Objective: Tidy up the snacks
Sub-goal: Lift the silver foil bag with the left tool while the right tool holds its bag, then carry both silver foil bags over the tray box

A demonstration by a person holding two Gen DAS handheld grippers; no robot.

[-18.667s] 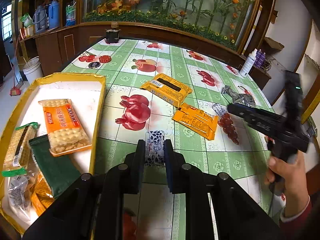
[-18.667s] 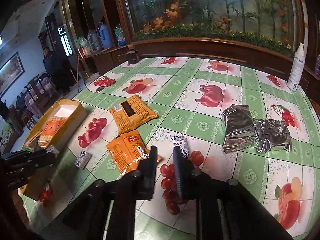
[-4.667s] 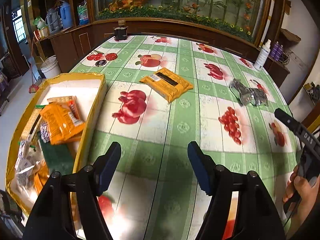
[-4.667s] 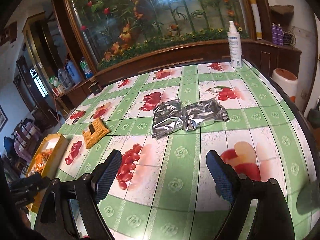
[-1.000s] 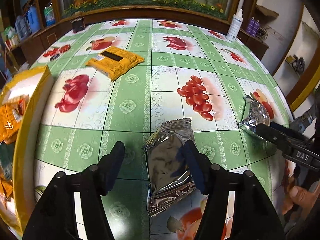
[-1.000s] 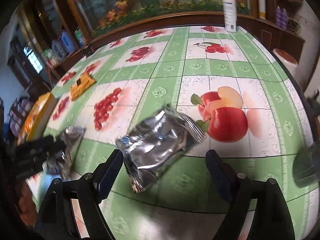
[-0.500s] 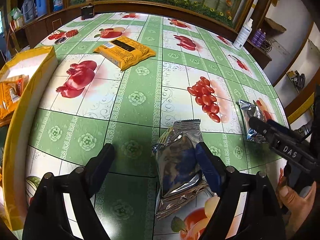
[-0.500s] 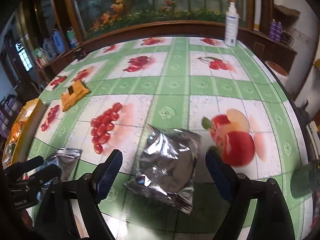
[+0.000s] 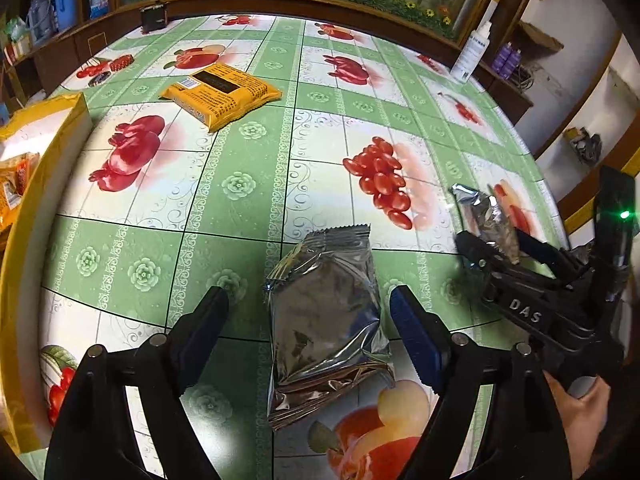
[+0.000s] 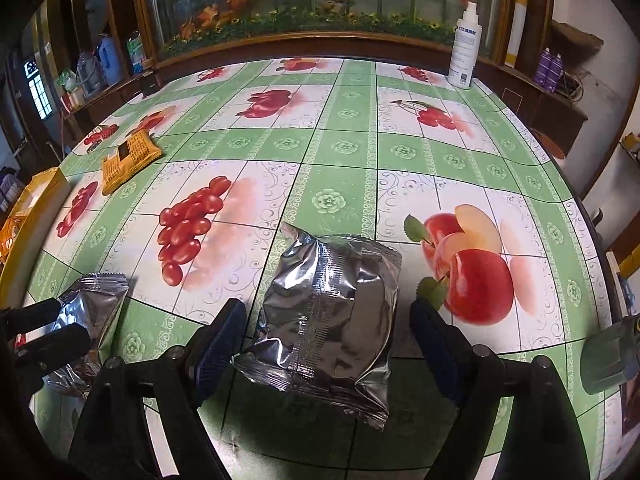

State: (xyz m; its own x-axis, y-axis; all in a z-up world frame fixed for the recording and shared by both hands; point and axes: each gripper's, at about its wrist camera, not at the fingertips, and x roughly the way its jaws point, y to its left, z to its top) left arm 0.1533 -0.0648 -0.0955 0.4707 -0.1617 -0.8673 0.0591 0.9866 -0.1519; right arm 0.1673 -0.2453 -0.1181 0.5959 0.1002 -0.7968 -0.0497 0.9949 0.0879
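Note:
A silver foil packet lies flat on the fruit-print tablecloth between the fingers of my left gripper, which is open with a gap on each side of the packet. A second silver packet lies between the fingers of my right gripper, also open and clear of it. In the left wrist view the right gripper straddles that second packet. In the right wrist view the left gripper straddles the first packet. A yellow snack packet lies farther back on the table.
A yellow tray with orange packets in it stands at the table's left edge. A white spray bottle and a small dark box stand at the far edge. A person's hand holds the right gripper near the right edge.
My left gripper's jaws have spread wider around the first silver packet. The right gripper has swung round, so the second packet now sits centred between its fingers.

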